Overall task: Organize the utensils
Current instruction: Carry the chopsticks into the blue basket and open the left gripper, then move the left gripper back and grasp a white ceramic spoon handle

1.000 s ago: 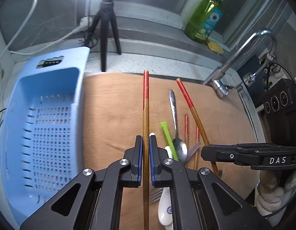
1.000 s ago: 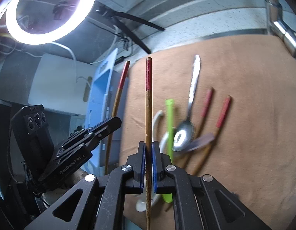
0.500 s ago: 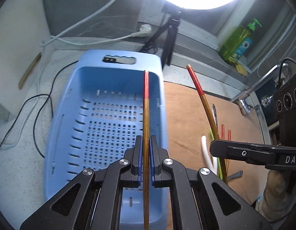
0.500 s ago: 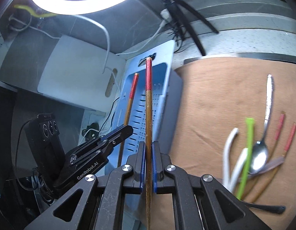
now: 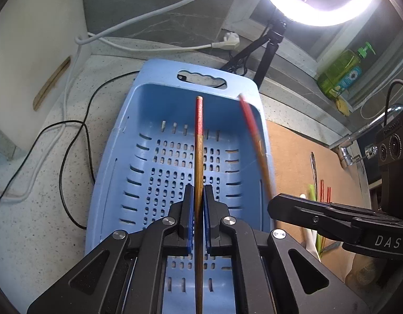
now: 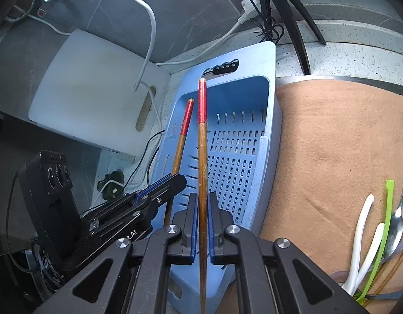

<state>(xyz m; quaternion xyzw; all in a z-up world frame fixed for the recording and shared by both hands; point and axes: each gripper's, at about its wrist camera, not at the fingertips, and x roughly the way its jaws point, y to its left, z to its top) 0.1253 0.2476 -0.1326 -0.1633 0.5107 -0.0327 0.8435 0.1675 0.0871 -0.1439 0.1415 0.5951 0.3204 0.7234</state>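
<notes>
**Two chopsticks held over the blue basket**

The left gripper (image 5: 198, 198) is clamped on a red-tipped chopstick (image 5: 199, 141) above the blue basket (image 5: 117, 162). The right gripper (image 6: 201, 209) has its fingers easing apart around a second chopstick (image 6: 202, 136), over the basket's near edge. Remaining utensils (image 6: 371, 230) lie on the brown mat (image 6: 332, 136) beside the basket.

Red-tipped brown chopstick (image 5: 199, 157), pale blue slotted basket (image 5: 123, 157), perhaps tan cloth (image 6: 332, 144)
</notes>
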